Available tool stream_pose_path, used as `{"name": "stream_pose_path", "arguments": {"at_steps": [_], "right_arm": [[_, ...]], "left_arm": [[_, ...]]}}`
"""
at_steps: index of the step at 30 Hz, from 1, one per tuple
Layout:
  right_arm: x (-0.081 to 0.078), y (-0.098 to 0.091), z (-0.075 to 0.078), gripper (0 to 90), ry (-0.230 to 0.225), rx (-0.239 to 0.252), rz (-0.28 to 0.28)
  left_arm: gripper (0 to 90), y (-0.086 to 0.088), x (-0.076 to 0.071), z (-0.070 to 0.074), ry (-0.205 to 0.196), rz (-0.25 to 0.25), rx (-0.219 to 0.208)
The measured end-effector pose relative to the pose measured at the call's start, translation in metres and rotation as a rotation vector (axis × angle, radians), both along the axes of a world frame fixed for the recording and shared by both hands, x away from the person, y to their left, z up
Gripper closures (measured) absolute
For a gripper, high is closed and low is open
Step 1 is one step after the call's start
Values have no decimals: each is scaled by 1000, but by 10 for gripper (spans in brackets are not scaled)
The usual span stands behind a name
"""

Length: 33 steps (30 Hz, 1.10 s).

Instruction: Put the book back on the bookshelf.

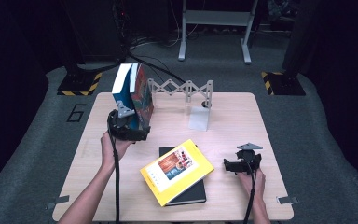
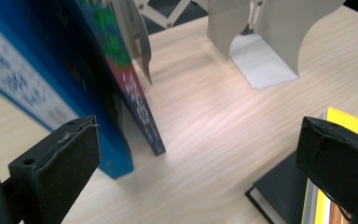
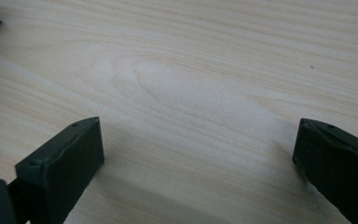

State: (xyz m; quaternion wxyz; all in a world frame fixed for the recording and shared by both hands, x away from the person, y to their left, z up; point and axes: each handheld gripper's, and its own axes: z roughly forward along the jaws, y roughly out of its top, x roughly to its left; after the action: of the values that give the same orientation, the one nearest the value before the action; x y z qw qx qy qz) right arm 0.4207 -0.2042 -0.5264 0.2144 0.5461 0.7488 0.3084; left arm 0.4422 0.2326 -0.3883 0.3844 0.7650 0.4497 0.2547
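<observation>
Blue book [image 1: 131, 91] stands tilted at upper left of high view, leaning against expanding metal book rack [image 1: 182, 88]. Left gripper [image 1: 129, 125] sits just below book, fingers [image 2: 56, 163] spread wide, nothing clamped; book's lower corner rests on tabletop [image 2: 205, 121] just ahead of left finger. Yellow book [image 1: 177, 171] lies on black notebook [image 1: 189, 193], centre bottom. Right gripper [image 1: 235, 164] at lower right, fingers wide apart over bare tabletop, empty.
</observation>
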Motion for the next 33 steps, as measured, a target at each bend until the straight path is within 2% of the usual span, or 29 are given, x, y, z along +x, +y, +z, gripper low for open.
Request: {"name": "stream_pose_path", "arguments": {"at_steps": [5, 9, 12, 18, 21, 27, 30, 33], "right_arm": [[1, 0, 2, 0, 23, 16, 27], [-1, 0, 6, 0, 53, 61, 60], [-5, 5, 12, 0, 55, 60, 78], [-10, 11, 27, 0, 48, 106, 148], [-13, 18, 38, 1, 43, 128, 176], [-19, 46, 61, 3, 8, 113, 257], [-19, 60, 66, 5, 22, 87, 295], [-16, 76, 67, 10, 30, 62, 331]], "left_arm": [[0, 9, -13, -21, 40, -19, -7], [0, 11, -22, -34, 56, -38, -6], [0, 11, -29, -43, 59, -44, -6], [0, 14, -41, -60, 90, -55, -2], [0, 18, -48, -68, 91, -39, -6], [0, 29, -60, -82, 115, -15, -22], [0, 30, -65, -88, 129, -13, -52], [0, 28, -70, -93, 141, -36, -67]]}}
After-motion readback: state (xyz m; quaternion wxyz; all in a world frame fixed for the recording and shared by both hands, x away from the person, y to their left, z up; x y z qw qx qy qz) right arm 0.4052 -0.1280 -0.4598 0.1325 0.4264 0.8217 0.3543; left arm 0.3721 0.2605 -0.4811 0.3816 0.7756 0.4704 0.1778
